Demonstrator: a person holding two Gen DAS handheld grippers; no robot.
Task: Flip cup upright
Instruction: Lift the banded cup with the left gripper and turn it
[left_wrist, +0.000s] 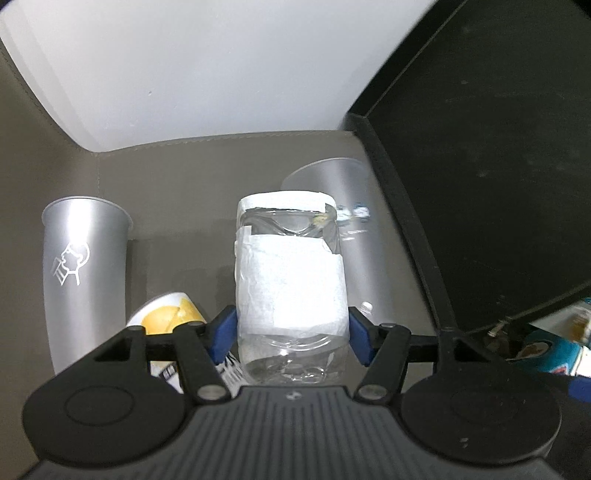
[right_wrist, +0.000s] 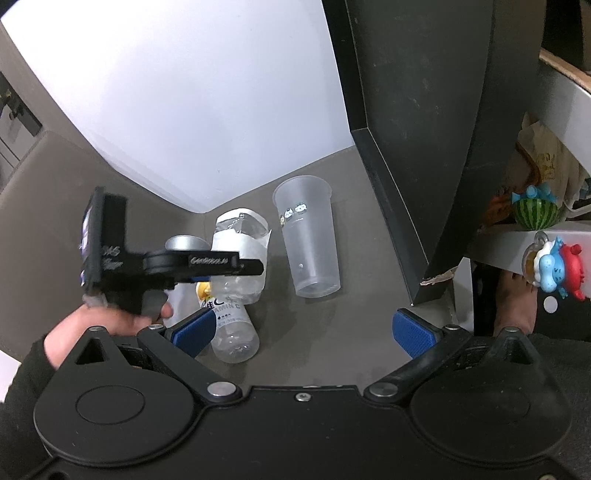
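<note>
The left claw (left_wrist: 291, 328) is clenching the taped clear cup (left_wrist: 290, 280), needing level lowering onto the surface (right_wrist: 362, 302); the right claw (right_wrist: 303, 332) is idling released.

Clear cup (left_wrist: 291, 280) banded with white tape, silver tumbler (left_wrist: 85, 258) (white line drawing), blue-padded gripper (right_wrist: 306, 330)

Silver tumbler (left_wrist: 83, 258), fallen yellow-labelled bottle (right_wrist: 231, 325), watermelon toy (right_wrist: 536, 212) on white shelf (right_wrist: 509, 243).
</note>
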